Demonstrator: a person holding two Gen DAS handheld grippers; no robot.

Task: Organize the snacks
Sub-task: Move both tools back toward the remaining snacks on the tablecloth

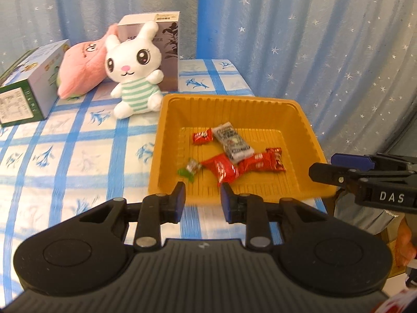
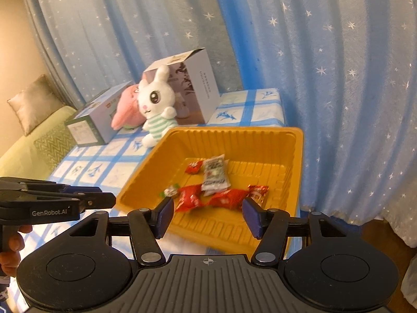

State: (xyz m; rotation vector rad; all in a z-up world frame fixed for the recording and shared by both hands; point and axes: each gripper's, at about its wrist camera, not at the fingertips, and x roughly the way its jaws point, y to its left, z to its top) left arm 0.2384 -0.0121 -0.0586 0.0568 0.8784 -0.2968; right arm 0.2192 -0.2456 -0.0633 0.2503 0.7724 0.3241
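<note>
A yellow plastic tray (image 1: 166,135) (image 2: 294,156) sits at the right end of the blue-checked table. In it lie a small red snack (image 1: 202,137) (image 2: 193,167), a white-grey packet (image 1: 233,142) (image 2: 215,176), two larger red packets (image 1: 221,169) (image 1: 265,161) (image 2: 190,198) (image 2: 234,197) and a small green-wrapped candy (image 1: 189,169) (image 2: 170,191). My left gripper (image 1: 202,200) is open and empty above the tray's near rim. My right gripper (image 2: 207,215) is open and empty over the tray's near edge; in the left wrist view it (image 1: 323,169) is at the tray's right side.
A white plush rabbit (image 1: 135,70) (image 2: 156,104), a pink plush (image 1: 80,70) (image 2: 125,109), a grey box (image 1: 166,47) (image 2: 192,86) and a green-white box (image 1: 28,86) (image 2: 93,120) stand at the table's back. Blue starred curtains hang behind. A sofa with a cushion (image 2: 28,104) is at the left.
</note>
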